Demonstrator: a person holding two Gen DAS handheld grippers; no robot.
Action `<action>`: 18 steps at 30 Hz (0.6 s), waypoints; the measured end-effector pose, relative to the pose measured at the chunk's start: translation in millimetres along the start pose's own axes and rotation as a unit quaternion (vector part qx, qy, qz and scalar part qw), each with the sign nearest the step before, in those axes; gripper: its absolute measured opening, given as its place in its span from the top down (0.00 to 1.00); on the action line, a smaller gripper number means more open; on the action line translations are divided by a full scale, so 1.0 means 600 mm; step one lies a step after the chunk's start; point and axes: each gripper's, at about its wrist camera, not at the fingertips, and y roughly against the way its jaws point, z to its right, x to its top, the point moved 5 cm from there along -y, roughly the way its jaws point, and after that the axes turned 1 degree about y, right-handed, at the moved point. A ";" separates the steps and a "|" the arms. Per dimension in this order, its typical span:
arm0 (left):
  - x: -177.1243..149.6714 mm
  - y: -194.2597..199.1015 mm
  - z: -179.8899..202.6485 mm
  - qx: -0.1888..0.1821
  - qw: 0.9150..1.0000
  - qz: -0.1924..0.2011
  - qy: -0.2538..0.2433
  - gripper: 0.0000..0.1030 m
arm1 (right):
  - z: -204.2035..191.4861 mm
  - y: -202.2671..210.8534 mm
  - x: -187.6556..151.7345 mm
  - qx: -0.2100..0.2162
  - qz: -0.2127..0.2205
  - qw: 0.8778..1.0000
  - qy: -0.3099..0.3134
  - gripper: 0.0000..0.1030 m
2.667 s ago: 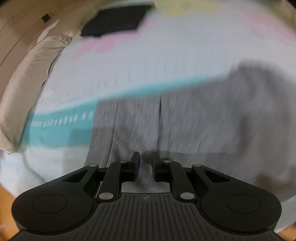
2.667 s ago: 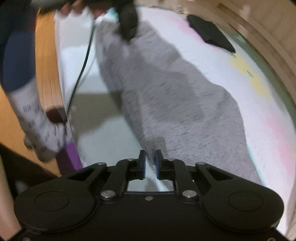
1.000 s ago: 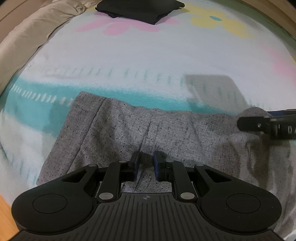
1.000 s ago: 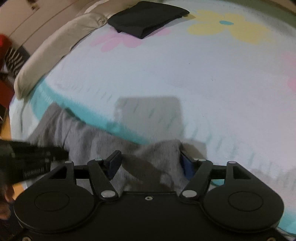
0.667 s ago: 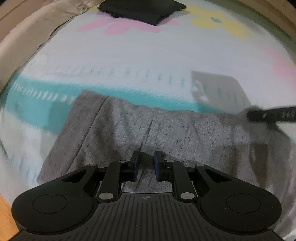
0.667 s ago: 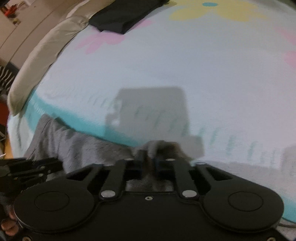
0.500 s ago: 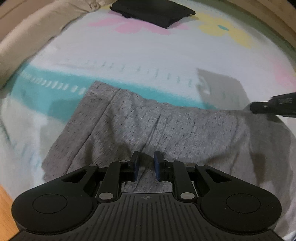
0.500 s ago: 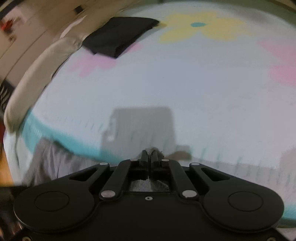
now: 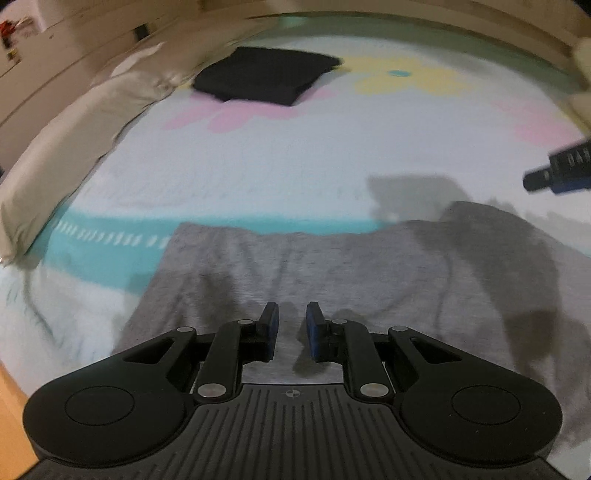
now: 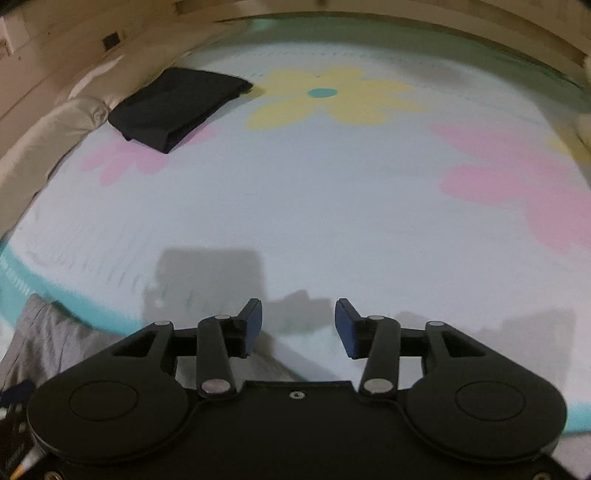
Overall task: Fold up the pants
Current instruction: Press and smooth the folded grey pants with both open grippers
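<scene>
The grey pants [image 9: 332, 273] lie folded across the flowered sheet, wrinkled and shaded on the right. My left gripper [image 9: 291, 330] hovers over their near edge, pads a narrow gap apart with nothing pinched between them. My right gripper [image 10: 299, 325] is above the sheet just past the pants' far edge. Its jaws are opening and nothing is between them. Only a strip of the pants [image 10: 44, 336] shows at the lower left of the right wrist view. One of the right gripper's fingers [image 9: 561, 173] pokes in at the right edge of the left wrist view, above the pants.
A folded black garment [image 9: 266, 75] [image 10: 177, 107] lies at the far left of the bed on a pink flower. A beige pillow [image 9: 74, 147] runs along the left side. The wooden bed frame [image 10: 406, 22] curves around the back. Wooden floor [image 9: 11, 406] shows bottom left.
The right gripper closed on the pants' far edge, then let go and rose; its jaws now stand apart and empty. The left gripper lifted and pulled back, its gap unchanged.
</scene>
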 end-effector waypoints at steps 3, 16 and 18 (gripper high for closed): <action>-0.010 0.011 0.033 -0.018 0.999 0.010 -0.026 0.83 | 0.015 0.030 -0.042 -0.013 -0.012 1.000 0.002 0.48; -0.097 -0.002 0.114 -0.024 0.992 -0.024 -0.119 0.83 | -0.023 -0.006 -0.149 -0.038 -0.083 0.994 0.060 0.48; -0.095 -0.001 0.115 -0.023 0.993 -0.029 -0.116 0.84 | -0.015 -0.021 -0.122 -0.057 -0.063 0.996 0.041 0.43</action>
